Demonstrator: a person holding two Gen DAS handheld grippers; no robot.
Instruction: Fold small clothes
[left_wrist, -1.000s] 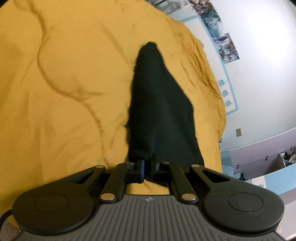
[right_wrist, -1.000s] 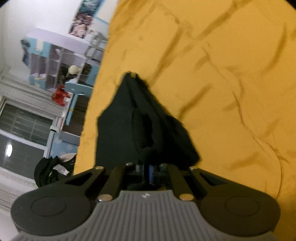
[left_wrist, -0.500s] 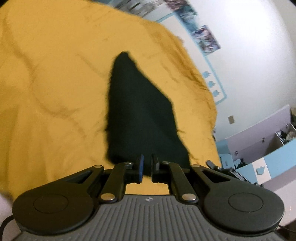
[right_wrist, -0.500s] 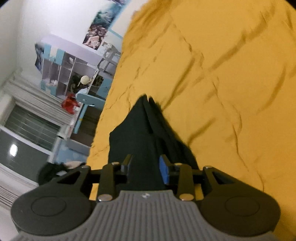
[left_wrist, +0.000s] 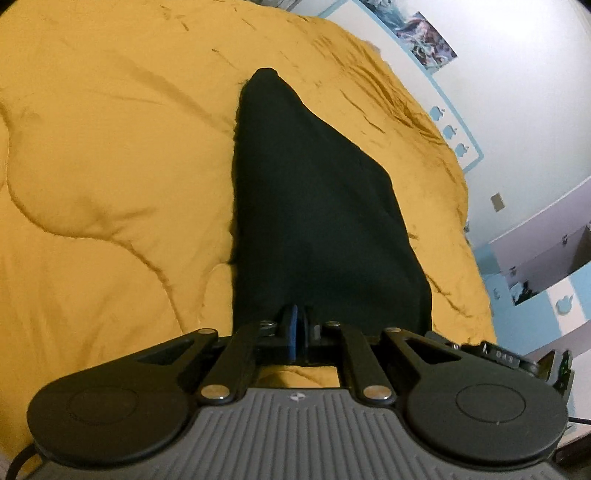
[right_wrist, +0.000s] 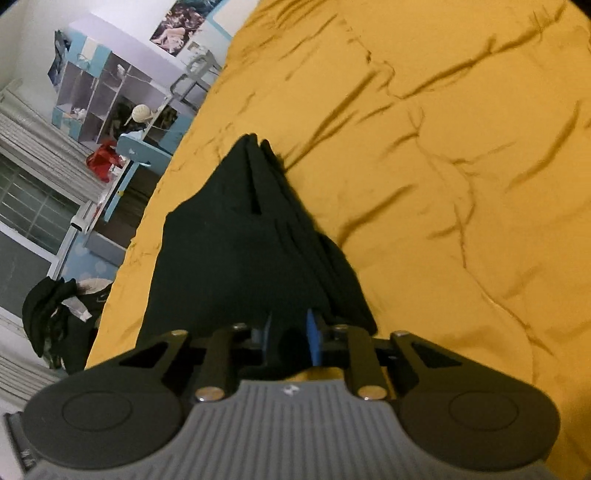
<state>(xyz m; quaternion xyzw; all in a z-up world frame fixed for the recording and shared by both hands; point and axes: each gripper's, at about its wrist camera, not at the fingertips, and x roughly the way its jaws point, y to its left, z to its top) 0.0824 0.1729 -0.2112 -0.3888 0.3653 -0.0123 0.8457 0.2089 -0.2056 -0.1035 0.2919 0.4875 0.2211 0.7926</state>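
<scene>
A black garment lies folded on a mustard-yellow quilt. In the left wrist view it runs from my left gripper away to a narrow far tip. My left gripper is shut on its near edge. In the right wrist view the same garment shows stacked folded layers along its right side. My right gripper sits at its near edge with the jaws a little apart and cloth bunched between them.
The quilt covers the whole bed. Its edge drops off to the left in the right wrist view, toward a shelf unit, a window and a dark clothes pile. A wall with posters lies beyond the bed's far side.
My left gripper opened slightly half a second ago and has shut on the garment edge again. My right gripper opened from shut and has narrowed again; both views shifted over the bed.
</scene>
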